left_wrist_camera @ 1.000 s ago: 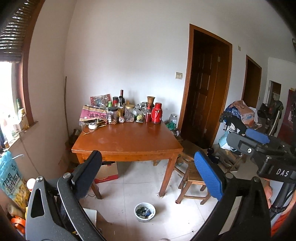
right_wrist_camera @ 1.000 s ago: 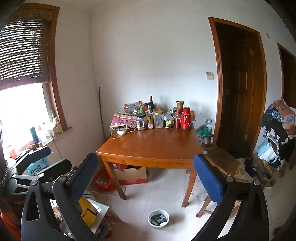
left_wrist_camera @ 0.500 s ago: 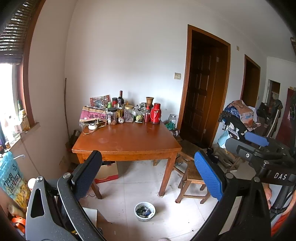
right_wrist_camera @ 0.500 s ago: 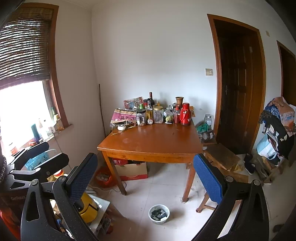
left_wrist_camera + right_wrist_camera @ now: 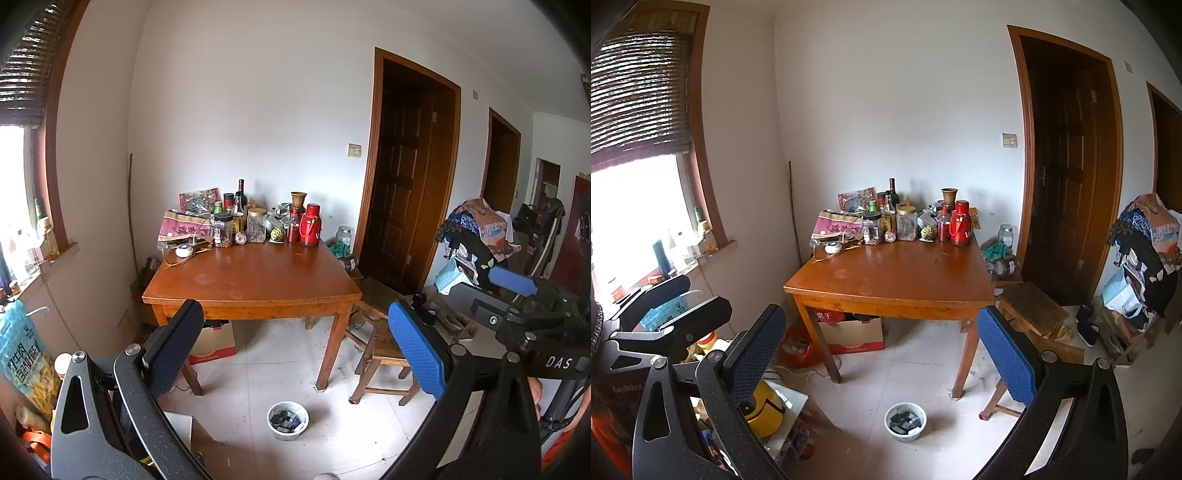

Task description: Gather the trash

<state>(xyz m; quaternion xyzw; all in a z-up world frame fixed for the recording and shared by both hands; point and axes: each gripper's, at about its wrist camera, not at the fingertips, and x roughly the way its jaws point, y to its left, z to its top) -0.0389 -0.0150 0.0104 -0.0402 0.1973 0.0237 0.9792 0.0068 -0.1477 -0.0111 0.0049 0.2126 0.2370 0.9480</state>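
A wooden table (image 5: 255,284) (image 5: 897,280) stands against the far wall, with bottles, jars, a red thermos (image 5: 309,229) (image 5: 960,228) and a pink packet (image 5: 183,230) (image 5: 836,227) crowded along its back edge. On the floor before it sits a small white bowl (image 5: 288,421) (image 5: 905,422) with dark scraps inside. My left gripper (image 5: 295,350) is open and holds nothing, well short of the table. My right gripper (image 5: 882,354) is open and holds nothing too. The right gripper (image 5: 517,295) also shows at the right of the left wrist view, the left gripper (image 5: 665,314) at the left of the right wrist view.
A cardboard box (image 5: 851,328) lies under the table, and a low wooden stool (image 5: 384,354) (image 5: 1030,310) stands at its right corner. A dark wooden door (image 5: 1067,166) is on the right, with piled clothes (image 5: 1145,247) beyond. Clutter and a yellow object (image 5: 764,410) fill the floor by the window.
Both grippers have drifted slightly back and up from the table, so it sits a little lower and smaller in view. Neither gripper's fingers have moved.
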